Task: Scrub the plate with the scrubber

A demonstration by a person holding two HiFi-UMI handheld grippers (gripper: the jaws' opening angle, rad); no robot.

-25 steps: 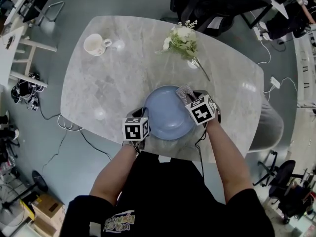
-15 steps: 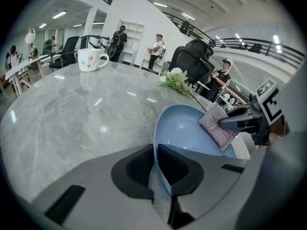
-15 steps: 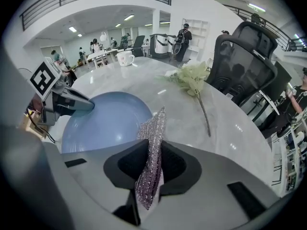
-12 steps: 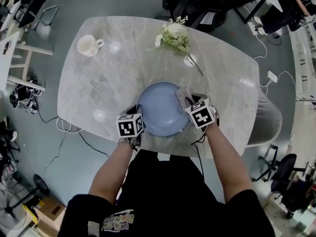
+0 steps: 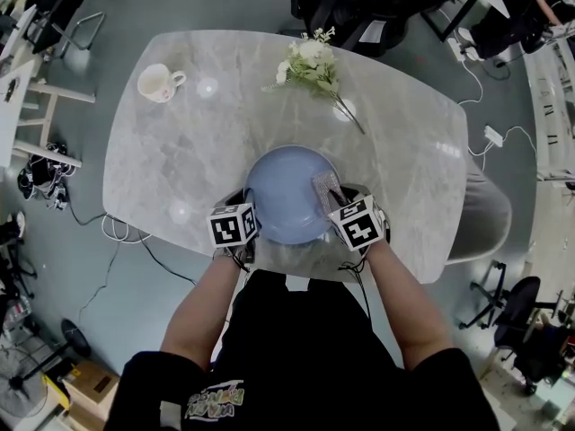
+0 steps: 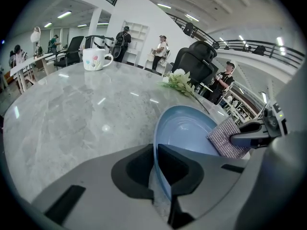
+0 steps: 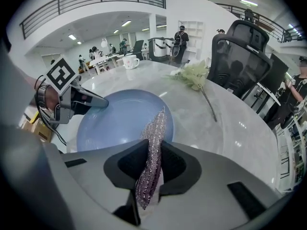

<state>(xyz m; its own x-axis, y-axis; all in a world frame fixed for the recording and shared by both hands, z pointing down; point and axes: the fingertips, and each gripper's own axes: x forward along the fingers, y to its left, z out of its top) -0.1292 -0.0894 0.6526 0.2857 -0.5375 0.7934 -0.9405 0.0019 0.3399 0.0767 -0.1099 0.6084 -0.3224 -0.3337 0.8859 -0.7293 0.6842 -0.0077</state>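
A blue plate [image 5: 286, 196] lies on the grey marble table [image 5: 180, 151] near its front edge. My left gripper [image 5: 249, 210] is shut on the plate's left rim; in the left gripper view the rim [image 6: 160, 143] runs between the jaws of the left gripper [image 6: 156, 152]. My right gripper [image 5: 335, 199] is shut on a silvery mesh scrubber [image 5: 324, 187], which rests on the plate's right side. The right gripper view shows the scrubber [image 7: 153, 133] standing on edge between the jaws of the right gripper [image 7: 154, 152], over the plate [image 7: 115, 121].
A white mug [image 5: 160, 83] stands at the far left of the table. A bunch of white flowers [image 5: 310, 65] lies at the far middle. Black office chairs [image 5: 359, 7] stand beyond the far edge. The table's front edge is just under my grippers.
My right gripper has drawn the scrubber toward me along the plate's right side. The left gripper has kept its hold on the rim and stayed in place.
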